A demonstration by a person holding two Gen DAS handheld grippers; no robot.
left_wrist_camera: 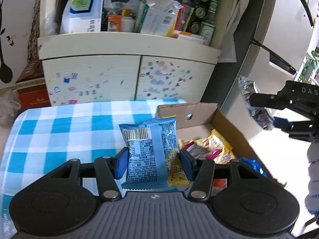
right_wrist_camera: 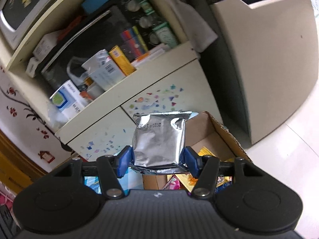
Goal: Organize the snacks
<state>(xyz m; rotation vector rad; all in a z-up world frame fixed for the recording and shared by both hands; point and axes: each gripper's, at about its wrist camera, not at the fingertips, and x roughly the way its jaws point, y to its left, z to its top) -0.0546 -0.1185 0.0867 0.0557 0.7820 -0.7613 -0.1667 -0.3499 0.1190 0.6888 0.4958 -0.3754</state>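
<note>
You shot both views in soft, even indoor daylight. Strong fisheye curvature bent the cabinet [left_wrist_camera: 127, 45] edges and darkened the corners. Glare washed out the pale floor [right_wrist_camera: 289, 143] at right. The silver packet [right_wrist_camera: 159, 139] threw bright reflections. Motion blur smeared the snacks in the cardboard box [left_wrist_camera: 225, 119].

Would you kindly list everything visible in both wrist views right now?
blue snack packet: one, blue and yellow, clamped in left gripper.
silver foil packet: one, silver, clamped in right gripper.
cardboard box: one, brown, on the table's right side.
loose snacks: several, yellow and pink, inside the box.
checked cloth: one, blue and white, over the table.
cabinet: one, cream, stickered doors, cluttered shelf.
left gripper: one, black, blue pads.
right gripper: one, black, blue pads.
</note>
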